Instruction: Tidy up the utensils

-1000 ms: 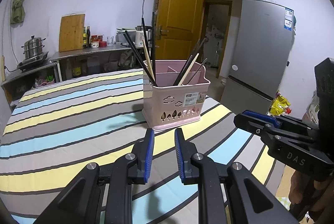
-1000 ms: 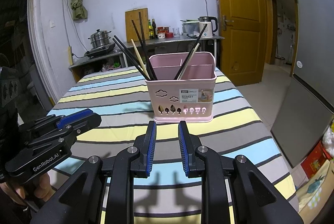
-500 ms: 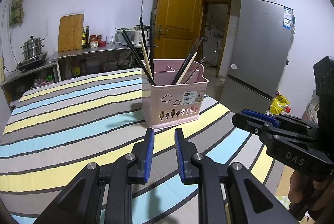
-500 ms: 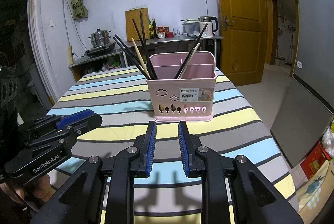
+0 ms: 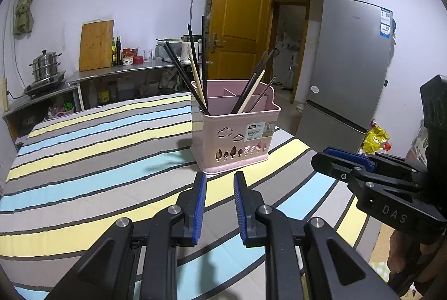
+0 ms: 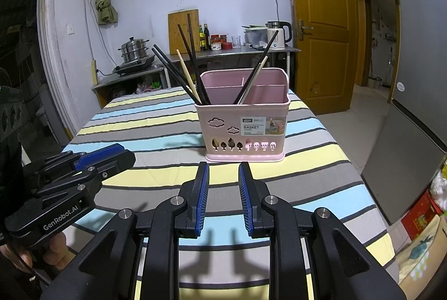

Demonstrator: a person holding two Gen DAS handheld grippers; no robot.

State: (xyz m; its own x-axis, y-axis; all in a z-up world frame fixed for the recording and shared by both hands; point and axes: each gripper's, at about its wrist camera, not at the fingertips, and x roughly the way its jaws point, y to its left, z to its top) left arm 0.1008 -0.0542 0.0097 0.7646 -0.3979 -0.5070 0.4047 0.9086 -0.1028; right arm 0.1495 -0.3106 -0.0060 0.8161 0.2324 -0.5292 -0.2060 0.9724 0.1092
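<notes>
A pink utensil basket (image 5: 234, 137) (image 6: 245, 126) stands on the striped tablecloth. Several black and pale chopsticks (image 5: 195, 76) (image 6: 190, 68) lean in its left compartment, and a few more (image 5: 251, 93) (image 6: 255, 79) lean in the middle. My left gripper (image 5: 220, 182) is open and empty, a short way in front of the basket. My right gripper (image 6: 223, 174) is open and empty, just in front of the basket. Each gripper shows at the edge of the other's view: the right one (image 5: 346, 163), the left one (image 6: 103, 157).
The striped table (image 6: 156, 132) ends at the right near a grey fridge (image 5: 352, 70). A steel counter (image 6: 251, 51) with a kettle, bottles, a cutting board and a steamer pot stands behind. A yellow door (image 6: 321, 20) is at the back right.
Both grippers stay open and nearly still. The left wrist view has shifted slightly, so the basket sits a touch lower and more to the left.
</notes>
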